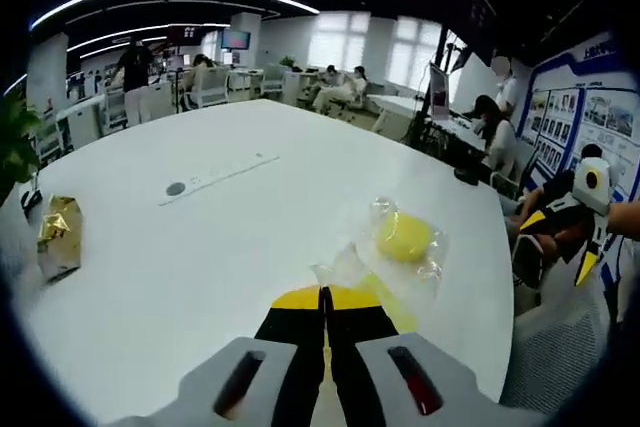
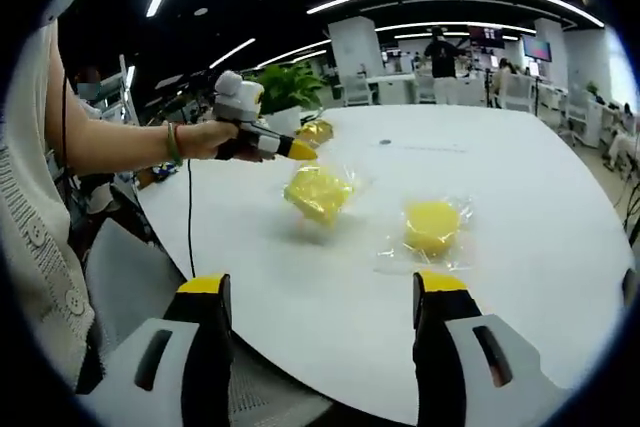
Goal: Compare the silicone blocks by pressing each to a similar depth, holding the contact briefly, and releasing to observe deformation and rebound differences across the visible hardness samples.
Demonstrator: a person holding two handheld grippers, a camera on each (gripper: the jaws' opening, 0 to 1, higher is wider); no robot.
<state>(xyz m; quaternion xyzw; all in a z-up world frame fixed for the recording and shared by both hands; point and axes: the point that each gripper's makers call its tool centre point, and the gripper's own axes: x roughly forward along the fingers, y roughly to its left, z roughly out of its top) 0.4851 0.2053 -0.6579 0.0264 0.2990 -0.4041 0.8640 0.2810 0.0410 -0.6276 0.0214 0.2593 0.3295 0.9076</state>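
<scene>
Right gripper view shows the left gripper [image 2: 300, 151] clenched on the wrapping of a bagged yellow silicone block [image 2: 319, 193], which hangs tilted just above the white desk [image 2: 520, 197] with its shadow beneath, while a second bagged block [image 2: 432, 225] lies flat nearby. The right gripper [image 2: 322, 292] hangs released at the desk's near edge, jaws wide apart and holding nothing. In the left gripper view the jaws meet on clear plastic, with the resting block [image 1: 405, 236] just beyond (a gold packet [image 1: 58, 235] sits well apart, far left). I judge this a handling step before any pressing; next the lifted block wants setting down flat, then a jaw brought onto its top.
</scene>
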